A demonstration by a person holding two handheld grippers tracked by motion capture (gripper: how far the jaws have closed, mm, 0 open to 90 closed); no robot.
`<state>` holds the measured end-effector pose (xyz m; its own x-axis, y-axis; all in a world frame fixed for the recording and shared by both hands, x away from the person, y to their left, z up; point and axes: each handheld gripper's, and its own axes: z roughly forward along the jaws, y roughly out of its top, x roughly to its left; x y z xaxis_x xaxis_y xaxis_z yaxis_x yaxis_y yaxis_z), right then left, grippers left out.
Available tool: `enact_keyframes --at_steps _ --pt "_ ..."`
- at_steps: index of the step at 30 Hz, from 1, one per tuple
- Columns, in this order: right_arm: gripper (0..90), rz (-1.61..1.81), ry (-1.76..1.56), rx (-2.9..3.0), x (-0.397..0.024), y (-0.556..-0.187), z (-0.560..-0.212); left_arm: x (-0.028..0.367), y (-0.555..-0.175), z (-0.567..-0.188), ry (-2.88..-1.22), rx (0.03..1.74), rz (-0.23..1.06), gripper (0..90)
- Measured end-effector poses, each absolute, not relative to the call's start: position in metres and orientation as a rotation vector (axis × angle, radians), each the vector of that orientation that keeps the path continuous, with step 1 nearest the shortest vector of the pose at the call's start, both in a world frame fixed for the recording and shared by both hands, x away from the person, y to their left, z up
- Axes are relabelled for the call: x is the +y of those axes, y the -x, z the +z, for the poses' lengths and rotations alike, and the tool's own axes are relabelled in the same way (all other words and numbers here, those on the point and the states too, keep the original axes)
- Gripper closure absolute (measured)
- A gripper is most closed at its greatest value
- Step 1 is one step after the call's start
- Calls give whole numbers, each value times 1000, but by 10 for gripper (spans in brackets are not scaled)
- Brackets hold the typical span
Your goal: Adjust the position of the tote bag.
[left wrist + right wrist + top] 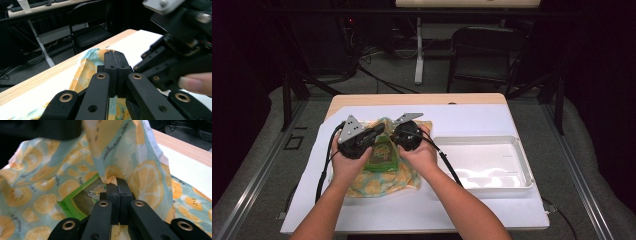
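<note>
Grippers, left (114,56) and right (117,183), pinch fruit-print cloth (409,172) on white-covered table (472,117); chair (484,47) behind.

To my right on the worktop (472,99) sits a white tray (524,170), on the white sheet (492,210). Beyond the far edge stands a black folding chair (484,47).

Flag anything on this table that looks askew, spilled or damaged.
Nothing is spilled or damaged. The cloth lies rumpled, not flat, because both tools pinch it: the right tool lifts a fold above the green packet, and the left tool grips it too. The white tray sits square.
</note>
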<state>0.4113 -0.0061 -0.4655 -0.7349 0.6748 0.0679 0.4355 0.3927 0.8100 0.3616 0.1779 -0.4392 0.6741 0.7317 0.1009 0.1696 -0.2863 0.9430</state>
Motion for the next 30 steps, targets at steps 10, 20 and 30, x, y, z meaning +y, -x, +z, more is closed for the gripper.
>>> enact_keyframes --at_steps 10,20,30 --pt "900 1251 -973 2351 -7 -417 -470 181 -361 -449 -1844 751 621 844" --pt "900 1241 -915 2340 -5 -416 -471 204 -351 -449 -1787 853 656 609" --pt "900 1242 -886 2352 -5 -417 -475 226 -342 -456 -1761 943 666 517"
